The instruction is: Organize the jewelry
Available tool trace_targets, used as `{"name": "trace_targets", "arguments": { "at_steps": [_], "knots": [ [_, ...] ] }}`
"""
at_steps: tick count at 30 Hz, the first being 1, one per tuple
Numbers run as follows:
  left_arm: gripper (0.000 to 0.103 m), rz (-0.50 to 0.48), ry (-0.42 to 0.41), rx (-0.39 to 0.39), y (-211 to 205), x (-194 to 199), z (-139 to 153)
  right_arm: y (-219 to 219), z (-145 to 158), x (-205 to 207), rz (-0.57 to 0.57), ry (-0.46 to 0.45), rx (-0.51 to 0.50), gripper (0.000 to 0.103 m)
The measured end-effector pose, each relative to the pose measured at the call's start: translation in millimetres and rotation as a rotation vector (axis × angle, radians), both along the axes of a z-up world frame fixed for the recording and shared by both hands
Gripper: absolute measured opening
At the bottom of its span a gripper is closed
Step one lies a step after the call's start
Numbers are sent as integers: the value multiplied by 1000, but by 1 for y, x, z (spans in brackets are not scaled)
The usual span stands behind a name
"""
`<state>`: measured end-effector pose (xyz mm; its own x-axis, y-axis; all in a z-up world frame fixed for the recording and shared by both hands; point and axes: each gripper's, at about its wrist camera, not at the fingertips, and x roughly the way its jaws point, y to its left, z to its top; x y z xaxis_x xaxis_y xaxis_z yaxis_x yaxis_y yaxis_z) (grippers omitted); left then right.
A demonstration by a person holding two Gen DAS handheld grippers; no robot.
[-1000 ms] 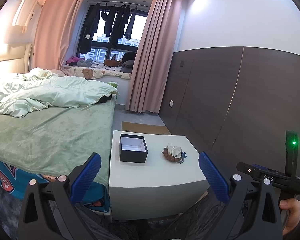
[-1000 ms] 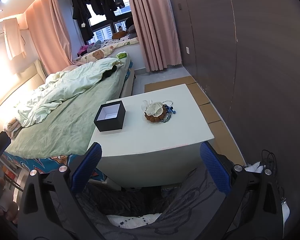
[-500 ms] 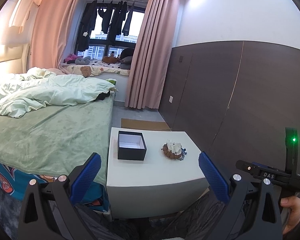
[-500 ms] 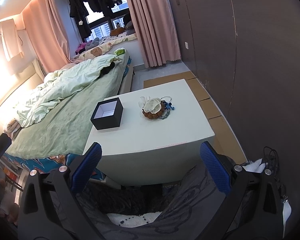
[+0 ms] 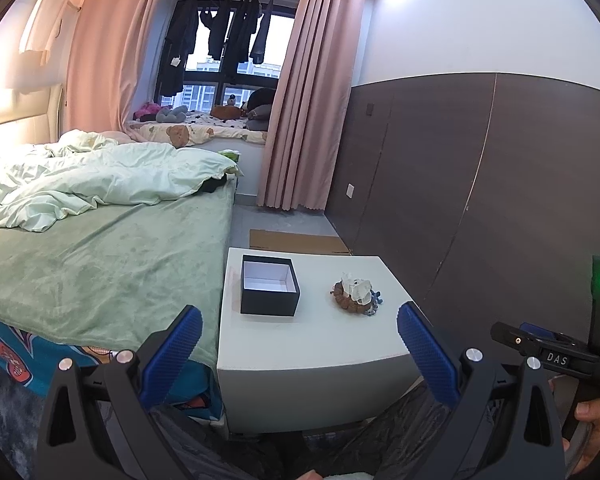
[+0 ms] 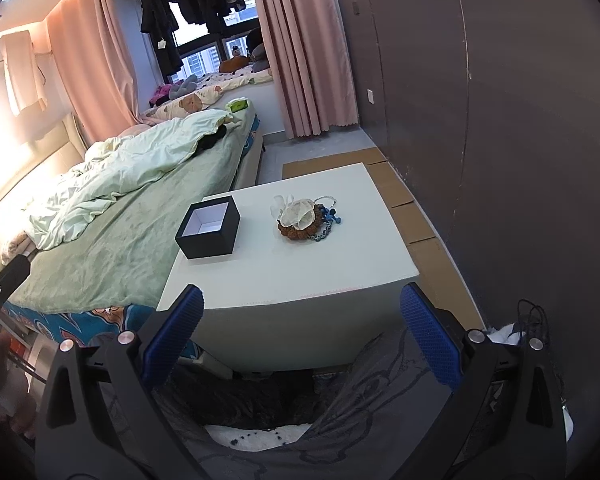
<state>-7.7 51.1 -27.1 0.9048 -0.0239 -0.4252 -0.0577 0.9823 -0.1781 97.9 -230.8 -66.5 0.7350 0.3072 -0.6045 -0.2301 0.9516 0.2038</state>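
A black open box with a white inside point(image 5: 269, 289) point(image 6: 209, 232) stands on the left part of a white table point(image 5: 320, 344) point(image 6: 300, 272). A small heap of jewelry point(image 5: 355, 297) point(image 6: 305, 222), with brown beads, a white sheer flower and blue beads, lies to the right of the box. My left gripper point(image 5: 298, 346) is open and empty, short of the table's near edge. My right gripper point(image 6: 300, 334) is open and empty, also short of the near edge and higher over it.
A bed with a green cover point(image 5: 92, 264) point(image 6: 112, 220) adjoins the table's left side. A dark panelled wall point(image 5: 480, 184) point(image 6: 500, 120) runs along the right. Cardboard sheets point(image 6: 412, 216) lie on the floor beside the wall. The right gripper's handle point(image 5: 556, 356) shows in the left wrist view.
Both views have shifted a little. The table with box and jewelry sits slightly higher and further away in the right wrist view. Both grippers stay open.
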Motion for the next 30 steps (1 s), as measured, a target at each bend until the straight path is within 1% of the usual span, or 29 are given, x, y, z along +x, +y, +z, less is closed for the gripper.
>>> {"name": "trace_targets", "arguments": {
  "at_steps": [8, 16, 20, 23, 28, 30],
  "knots": [
    [95, -5, 8, -3, -2, 2, -3, -2, 0, 1, -12, 7, 18, 98],
    [95, -15, 10, -1, -4, 1, -4, -7, -1, 3, -30, 11, 12, 98],
    [95, 8, 5, 14, -6, 1, -3, -7, -2, 4, -29, 10, 9, 98],
    [95, -3, 6, 14, -6, 1, -3, -6, -2, 4, -30, 12, 4, 98],
    [95, 18, 3, 50, -7, 0, -3, -5, -1, 2, -25, 8, -14, 98],
    [95, 32, 16, 83, -9, 3, -4, -5, 1, -1, -20, -3, -25, 98]
  ]
}}
